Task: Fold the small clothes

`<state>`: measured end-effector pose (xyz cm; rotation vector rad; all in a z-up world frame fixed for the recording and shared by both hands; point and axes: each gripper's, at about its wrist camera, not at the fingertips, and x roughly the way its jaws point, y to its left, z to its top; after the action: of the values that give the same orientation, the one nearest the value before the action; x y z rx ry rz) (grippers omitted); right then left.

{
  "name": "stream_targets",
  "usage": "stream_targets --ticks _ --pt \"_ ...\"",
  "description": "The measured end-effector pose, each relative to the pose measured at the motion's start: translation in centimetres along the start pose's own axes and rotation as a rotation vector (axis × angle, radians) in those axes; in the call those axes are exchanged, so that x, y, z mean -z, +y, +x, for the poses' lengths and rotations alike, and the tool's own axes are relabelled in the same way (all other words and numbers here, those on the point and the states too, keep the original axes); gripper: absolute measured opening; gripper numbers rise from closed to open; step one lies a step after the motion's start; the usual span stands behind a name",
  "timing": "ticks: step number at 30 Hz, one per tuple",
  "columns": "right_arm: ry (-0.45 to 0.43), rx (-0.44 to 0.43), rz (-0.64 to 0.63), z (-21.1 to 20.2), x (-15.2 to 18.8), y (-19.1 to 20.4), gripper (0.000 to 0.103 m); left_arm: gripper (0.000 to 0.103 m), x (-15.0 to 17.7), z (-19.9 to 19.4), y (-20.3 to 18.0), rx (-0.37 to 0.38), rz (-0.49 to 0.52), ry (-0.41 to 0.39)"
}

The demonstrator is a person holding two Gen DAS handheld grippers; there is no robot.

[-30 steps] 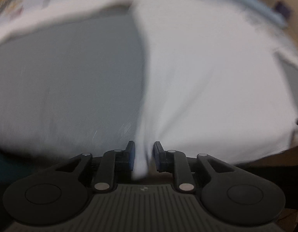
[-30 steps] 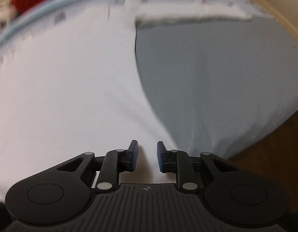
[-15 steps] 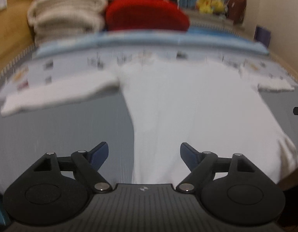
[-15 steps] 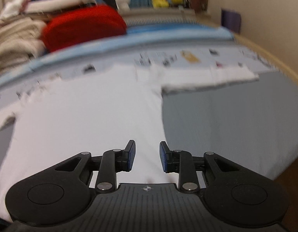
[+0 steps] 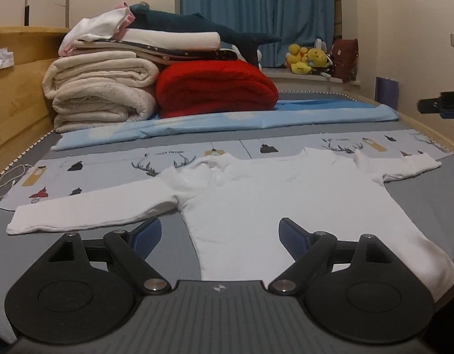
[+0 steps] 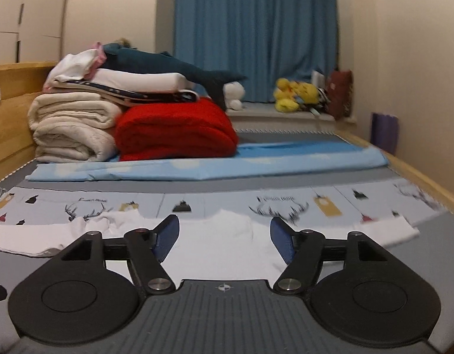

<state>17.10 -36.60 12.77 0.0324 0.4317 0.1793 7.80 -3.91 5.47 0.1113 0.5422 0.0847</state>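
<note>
Cream walls (image 5: 404, 14), blue curtain (image 5: 256, 8) (drawn shut), wooden bed frame (image 5: 17, 88), dim light

The small white long-sleeved cotton top (image 5: 286, 194) loses its lower hem behind the left gripper's black body. In the right wrist view, the grey gripper base hides that top's body (image 6: 221, 247), and printed antlers beyond its right sleeve blur.

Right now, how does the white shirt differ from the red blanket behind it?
The white shirt lies spread flat with both sleeves out, unfolded; the red blanket is folded into a thick bundle. The shirt lies near the grippers; the blanket sits at the far end beside a cream blanket. Both rest on the bed.
</note>
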Motion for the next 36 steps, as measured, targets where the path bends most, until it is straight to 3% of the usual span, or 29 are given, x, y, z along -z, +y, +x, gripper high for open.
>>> stream_targets --ticks 4,6,10,16,20,24,28,32,36 --pt "0.021 0.000 0.046 1.9 1.2 -0.7 0.071 0.090 -0.7 0.4 0.4 -0.028 -0.009 0.000" --pt "0.081 0.012 0.091 3.0 1.8 -0.7 0.070 0.090 -1.3 0.8 0.8 -0.038 -0.035 0.015" --pt "0.060 0.022 0.082 3.6 2.0 0.1 0.070 0.090 -4.1 1.7 0.7 -0.073 -0.028 0.038" --pt "0.085 0.046 0.105 4.6 2.0 0.1 0.070 0.090 -11.9 3.9 1.8 -0.068 0.012 -0.073" --pt "0.103 0.056 0.100 4.9 2.2 0.3 0.070 0.090 -14.9 6.1 2.6 -0.063 0.062 -0.143" --pt "0.096 0.072 0.041 4.7 2.2 1.1 0.069 0.090 -14.0 8.2 4.1 -0.042 0.038 -0.166" --pt "0.090 0.068 -0.001 4.6 1.8 2.0 0.068 0.083 -12.4 11.6 5.4 -0.032 -0.023 -0.006" --pt "0.084 0.046 -0.025 4.8 0.1 3.1 0.068 0.081 -12.7 12.8 7.2 -0.048 -0.058 -0.010" --pt "0.063 0.006 0.010 6.2 -3.1 5.1 0.068 0.067 -12.6 13.5 9.1 -0.084 -0.102 -0.002"
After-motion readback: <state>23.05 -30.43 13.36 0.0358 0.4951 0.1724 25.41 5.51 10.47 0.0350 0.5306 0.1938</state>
